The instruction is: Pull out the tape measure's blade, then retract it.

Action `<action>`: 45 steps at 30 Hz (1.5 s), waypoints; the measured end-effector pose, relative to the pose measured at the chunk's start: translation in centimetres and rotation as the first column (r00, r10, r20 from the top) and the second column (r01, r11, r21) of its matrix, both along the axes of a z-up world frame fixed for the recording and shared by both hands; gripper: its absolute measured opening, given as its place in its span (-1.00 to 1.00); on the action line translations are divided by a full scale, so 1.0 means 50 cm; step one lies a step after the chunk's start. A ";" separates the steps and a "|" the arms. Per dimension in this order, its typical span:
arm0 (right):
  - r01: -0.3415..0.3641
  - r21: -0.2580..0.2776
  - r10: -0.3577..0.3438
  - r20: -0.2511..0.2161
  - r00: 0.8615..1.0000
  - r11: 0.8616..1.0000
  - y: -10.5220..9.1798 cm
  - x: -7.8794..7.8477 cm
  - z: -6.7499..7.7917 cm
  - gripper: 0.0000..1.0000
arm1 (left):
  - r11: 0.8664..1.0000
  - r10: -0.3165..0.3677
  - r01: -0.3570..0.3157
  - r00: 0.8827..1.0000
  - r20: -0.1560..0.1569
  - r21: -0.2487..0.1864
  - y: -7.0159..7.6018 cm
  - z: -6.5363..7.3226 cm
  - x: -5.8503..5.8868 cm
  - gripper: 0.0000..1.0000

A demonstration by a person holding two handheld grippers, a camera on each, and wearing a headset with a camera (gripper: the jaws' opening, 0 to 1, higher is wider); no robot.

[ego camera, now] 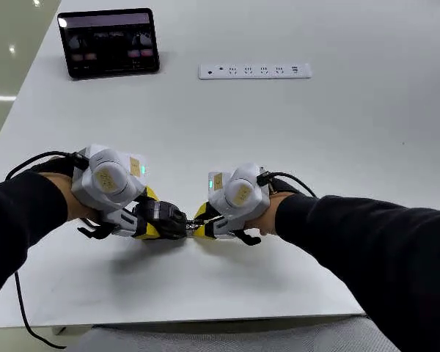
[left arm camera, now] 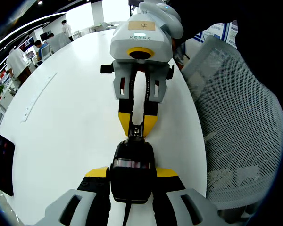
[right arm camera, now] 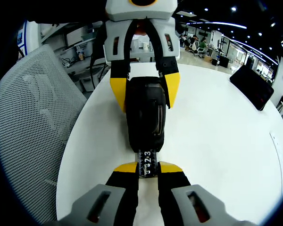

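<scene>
The 2 grippers meet tip to tip near the front edge of the white worktop (ego camera: 315,132), with the tape measure (ego camera: 169,218) between them.

The left gripper (ego camera: 155,221) has the black case side-on. In the left gripper view its yellow-tipped fingers (left arm camera: 96,172) are clamped on either flank of the case, which sits low between them and lies on the worktop. The right gripper (ego camera: 203,222) faces it from the other side. In the right gripper view its fingers (right arm camera: 126,167) are closed flat on the blade (right arm camera: 147,163), just in front of the case mouth. The numbers 2 and 3 read on the strip between the tips.

Little blade is out: the case and the right gripper's tips are just beside each other, with a short black stretch spanning the gap. From the left gripper view that stretch runs straight from the case into the pinch of the opposite tips.

A black cable (ego camera: 29,161) loops from the left gripper over the sleeve and off the front edge. Well apart, at the far side, a dark tablet (ego camera: 108,42) is propped up and a white power strip (ego camera: 254,70) lies flat to its right. A grey mesh chair (left arm camera: 236,117) stands at the worktop's near edge.
</scene>
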State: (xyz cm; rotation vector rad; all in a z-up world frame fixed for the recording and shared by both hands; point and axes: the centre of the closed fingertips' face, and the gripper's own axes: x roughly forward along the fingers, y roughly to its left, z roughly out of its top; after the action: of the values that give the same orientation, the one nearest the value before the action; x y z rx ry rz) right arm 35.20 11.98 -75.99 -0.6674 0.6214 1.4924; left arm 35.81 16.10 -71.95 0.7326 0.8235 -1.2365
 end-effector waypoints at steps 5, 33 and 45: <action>0.020 -0.005 -0.020 -0.019 1.000 1.000 -0.015 0.002 -0.001 -0.80 | 1.000 0.002 -0.001 1.000 0.009 -0.007 -0.002 0.003 -0.002 -0.40; 0.040 -0.041 -0.041 -0.017 0.999 0.998 -0.065 0.008 -0.002 -0.80 | 1.000 0.015 -0.015 1.000 0.018 -0.014 -0.002 0.004 -0.001 -0.40; 0.058 -0.050 -0.059 -0.022 0.998 0.997 -0.083 0.011 -0.003 -0.80 | 1.000 0.019 -0.018 1.000 0.022 -0.018 -0.004 0.004 -0.001 -0.40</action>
State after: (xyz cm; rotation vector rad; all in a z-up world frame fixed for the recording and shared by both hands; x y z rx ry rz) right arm 35.77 7.85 -76.15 -0.6651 0.6922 1.4358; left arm 35.75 15.89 -71.74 0.7213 0.7982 -1.2159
